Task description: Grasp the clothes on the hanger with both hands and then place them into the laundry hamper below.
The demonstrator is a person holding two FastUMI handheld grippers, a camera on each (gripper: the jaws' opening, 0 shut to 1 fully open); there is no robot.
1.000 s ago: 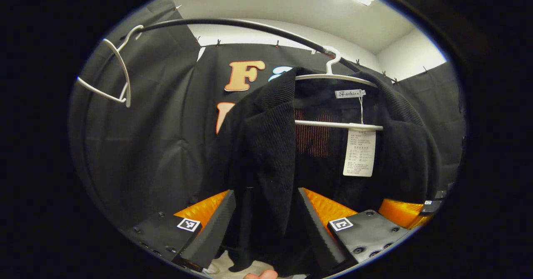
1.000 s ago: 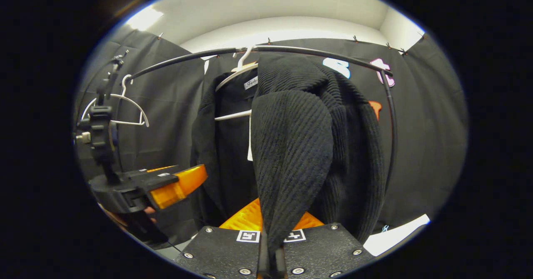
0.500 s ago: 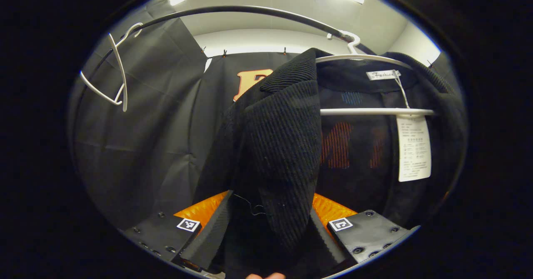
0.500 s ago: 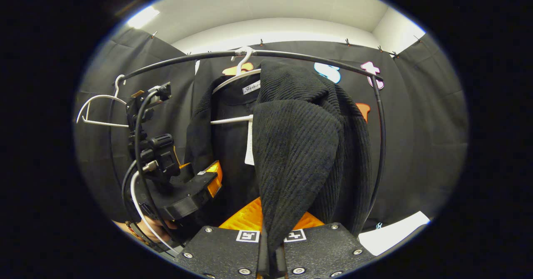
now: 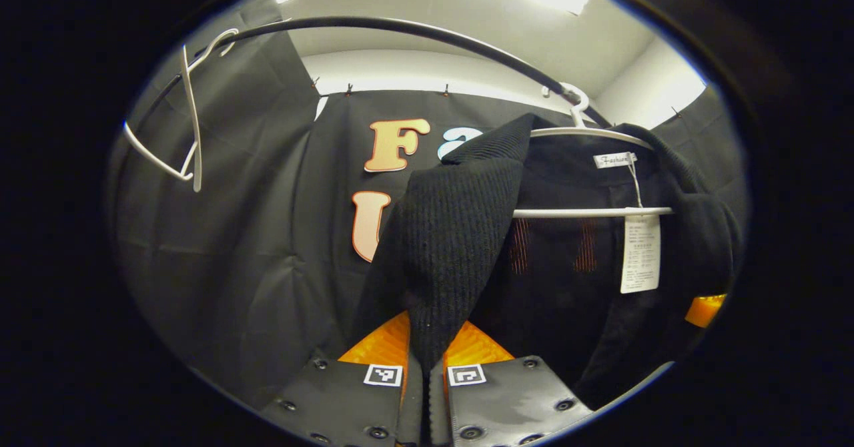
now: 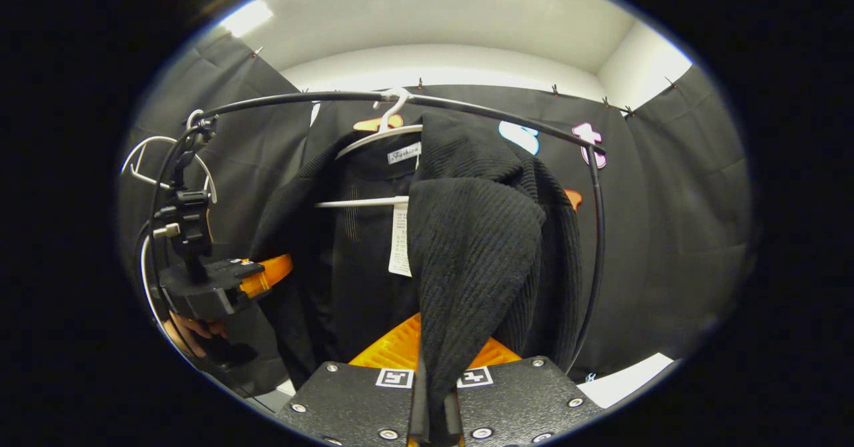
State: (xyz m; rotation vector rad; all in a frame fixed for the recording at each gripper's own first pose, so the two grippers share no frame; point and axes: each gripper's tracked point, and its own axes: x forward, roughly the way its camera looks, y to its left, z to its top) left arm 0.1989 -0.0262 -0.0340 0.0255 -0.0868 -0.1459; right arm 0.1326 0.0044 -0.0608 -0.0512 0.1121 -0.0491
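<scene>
A black ribbed jacket point(image 5: 460, 233) hangs on a white hanger point(image 5: 587, 133) from the black rail point(image 5: 400, 30). A white tag point(image 5: 640, 253) dangles inside it. My left gripper point(image 5: 425, 393) is shut on the jacket's left front edge, which runs up from between the fingers. In the right gripper view the same jacket point(image 6: 480, 247) hangs on the hanger point(image 6: 380, 133), and my right gripper point(image 6: 434, 407) is shut on its right front edge. The left gripper point(image 6: 220, 283) shows there too, at the far left, held by a hand point(image 6: 193, 330).
An empty white hanger point(image 5: 180, 120) hangs at the rail's left end. The rail's upright post point(image 6: 594, 247) stands just right of the jacket. A white surface point(image 6: 627, 377) lies low at the right. Black cloth walls close in all around.
My left gripper has closed on the jacket's left front edge; a second ago its fingers stood wide apart around it. The right gripper has stayed shut on the other edge.
</scene>
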